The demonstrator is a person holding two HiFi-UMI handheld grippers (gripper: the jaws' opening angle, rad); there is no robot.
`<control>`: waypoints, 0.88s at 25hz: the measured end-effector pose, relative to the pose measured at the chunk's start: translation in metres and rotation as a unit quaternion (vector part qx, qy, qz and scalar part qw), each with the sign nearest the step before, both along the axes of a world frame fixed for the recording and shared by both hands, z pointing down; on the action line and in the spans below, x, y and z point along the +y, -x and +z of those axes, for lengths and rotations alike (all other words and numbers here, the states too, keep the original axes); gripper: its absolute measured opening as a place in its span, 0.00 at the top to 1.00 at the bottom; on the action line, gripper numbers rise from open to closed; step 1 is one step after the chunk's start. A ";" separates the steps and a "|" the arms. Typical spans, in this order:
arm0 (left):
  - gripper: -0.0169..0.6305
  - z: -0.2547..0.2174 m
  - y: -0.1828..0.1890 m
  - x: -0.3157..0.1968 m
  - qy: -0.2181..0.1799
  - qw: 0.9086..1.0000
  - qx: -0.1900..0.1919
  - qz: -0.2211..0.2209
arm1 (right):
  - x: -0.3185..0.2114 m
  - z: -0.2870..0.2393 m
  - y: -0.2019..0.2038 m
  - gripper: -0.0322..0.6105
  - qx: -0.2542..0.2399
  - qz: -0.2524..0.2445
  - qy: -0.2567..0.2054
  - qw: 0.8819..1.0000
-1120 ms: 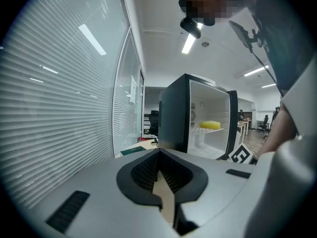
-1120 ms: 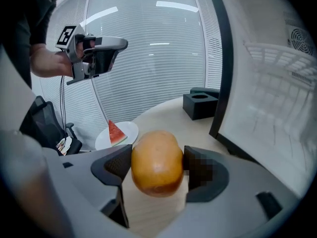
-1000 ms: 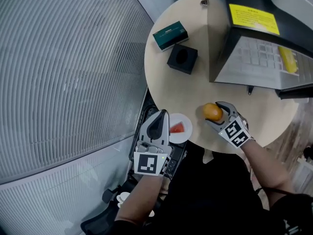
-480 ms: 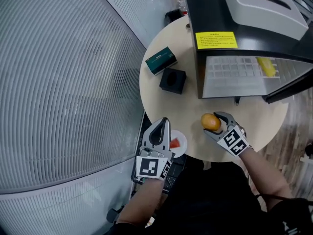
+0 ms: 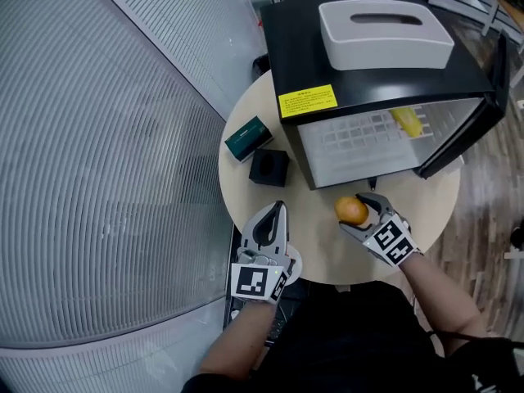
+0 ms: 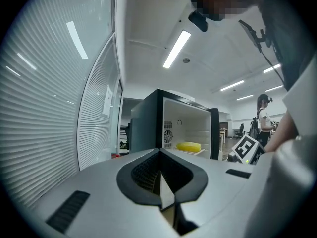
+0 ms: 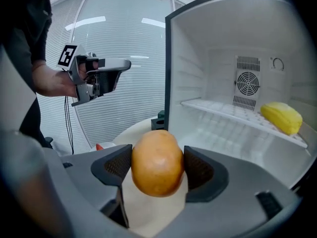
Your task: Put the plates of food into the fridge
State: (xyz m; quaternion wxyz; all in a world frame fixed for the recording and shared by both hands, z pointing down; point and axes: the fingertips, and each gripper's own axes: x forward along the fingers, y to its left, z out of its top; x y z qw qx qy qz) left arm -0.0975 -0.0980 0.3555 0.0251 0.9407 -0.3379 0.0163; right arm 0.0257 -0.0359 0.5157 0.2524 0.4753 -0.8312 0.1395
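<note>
A black mini fridge (image 5: 368, 56) stands on the round table (image 5: 327, 248) with its door (image 5: 463, 133) swung open. A yellow food item (image 5: 407, 121) (image 7: 281, 117) lies on its shelf. My right gripper (image 5: 360, 204) (image 7: 157, 168) is shut on an orange round fruit (image 5: 352, 210) (image 7: 157, 162), held in front of the open fridge. My left gripper (image 5: 277, 208) (image 6: 160, 172) hangs in the air, shut and empty; the right gripper view shows its jaws (image 7: 124, 63) bare. Below it, a white plate (image 5: 295, 262) with red food (image 7: 99, 146) rests at the table's near edge, mostly hidden.
A white tissue box (image 5: 385, 33) sits on top of the fridge. A green box (image 5: 249, 137) and a black cube-shaped holder (image 5: 268, 167) stand on the table left of the fridge. A ribbed glass wall (image 5: 106, 137) runs along the left. A person stands far off (image 6: 262, 115).
Both grippers have risen above the table, the right one still holding the fruit. The left gripper now covers most of the plate. The head view has swung up to show the whole fridge.
</note>
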 end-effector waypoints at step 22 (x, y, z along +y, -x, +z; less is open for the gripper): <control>0.97 -0.058 -0.109 0.003 -0.055 0.994 0.026 0.086 | -0.015 -0.091 -0.089 0.45 0.011 0.087 -0.074 0.993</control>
